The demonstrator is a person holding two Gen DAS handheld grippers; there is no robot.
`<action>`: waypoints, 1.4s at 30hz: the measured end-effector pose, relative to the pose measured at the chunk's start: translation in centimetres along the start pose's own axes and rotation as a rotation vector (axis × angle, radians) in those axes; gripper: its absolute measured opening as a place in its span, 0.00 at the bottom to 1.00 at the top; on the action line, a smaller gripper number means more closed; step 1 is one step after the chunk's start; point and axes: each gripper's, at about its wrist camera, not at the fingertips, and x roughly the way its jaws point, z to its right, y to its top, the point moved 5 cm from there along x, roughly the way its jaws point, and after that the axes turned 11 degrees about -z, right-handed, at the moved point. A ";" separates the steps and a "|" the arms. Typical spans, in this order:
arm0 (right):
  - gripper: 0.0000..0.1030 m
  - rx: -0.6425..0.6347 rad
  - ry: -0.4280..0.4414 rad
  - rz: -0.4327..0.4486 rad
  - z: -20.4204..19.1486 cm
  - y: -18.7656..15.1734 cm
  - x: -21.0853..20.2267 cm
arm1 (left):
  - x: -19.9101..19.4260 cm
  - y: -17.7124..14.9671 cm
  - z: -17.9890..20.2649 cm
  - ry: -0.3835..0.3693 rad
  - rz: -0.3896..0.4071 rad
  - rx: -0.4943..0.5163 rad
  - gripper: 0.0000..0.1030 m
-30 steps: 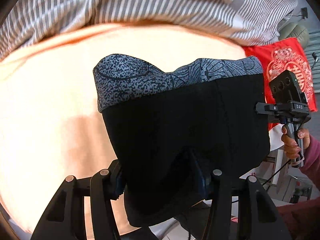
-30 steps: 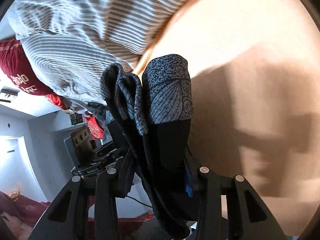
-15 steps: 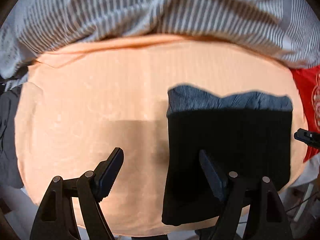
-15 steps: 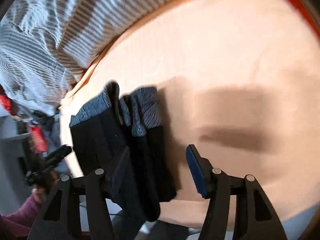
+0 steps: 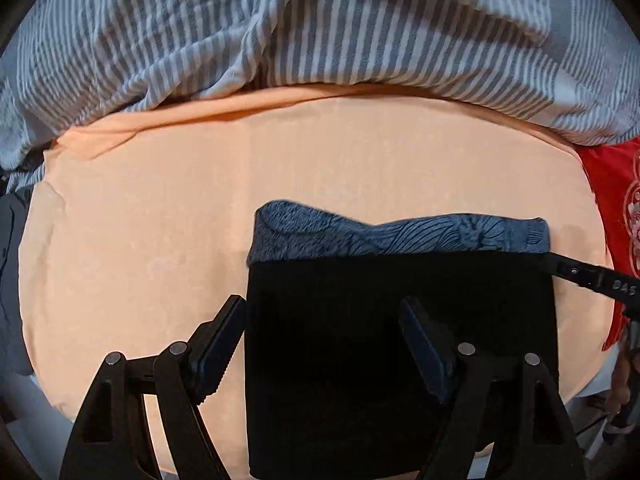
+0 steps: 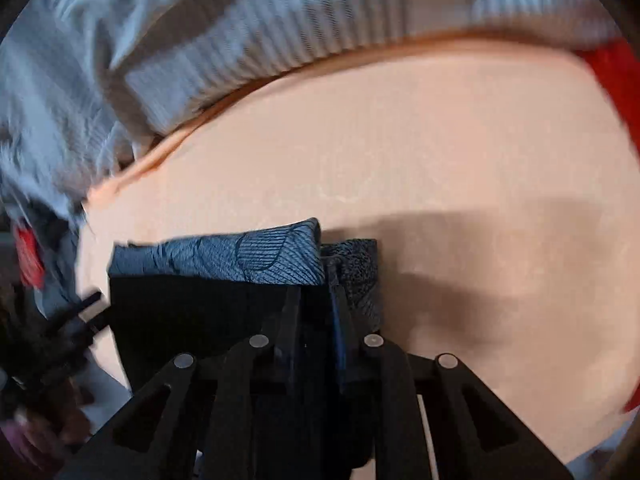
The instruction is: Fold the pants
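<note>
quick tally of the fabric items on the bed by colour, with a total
black with blue-grey patterned waistband: 1, the folded pants
peach: 1, the bed sheet
grey and white striped: 1, the duvet
red with white print: 1, the red cloth
total: 4

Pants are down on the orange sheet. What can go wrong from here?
1. The right gripper looks shut on the pants at their edge; pulling back unopened could drag the fold apart.
2. The left gripper is open, one finger over the fabric; it may snag.
3. The pants lie near the orange sheet's front edge; they might slip off.
</note>
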 end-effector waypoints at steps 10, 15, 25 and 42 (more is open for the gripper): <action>0.28 -0.224 -0.198 -0.018 -5.1 -6.1 -0.9 | 2.5 -1.2 -0.5 0.073 -0.024 -0.023 0.77; 0.55 -0.233 -0.261 -0.016 -4.6 -7.7 2.6 | 3.1 -1.7 -0.5 0.084 -0.004 -0.038 0.87; 0.59 -0.195 -0.195 -0.023 -4.0 -7.8 2.6 | 2.8 -1.9 -0.4 0.085 0.005 -0.024 0.87; 0.85 -0.076 -0.191 0.056 -6.9 -10.6 -0.9 | -1.2 -5.2 -2.0 0.091 0.017 0.069 1.00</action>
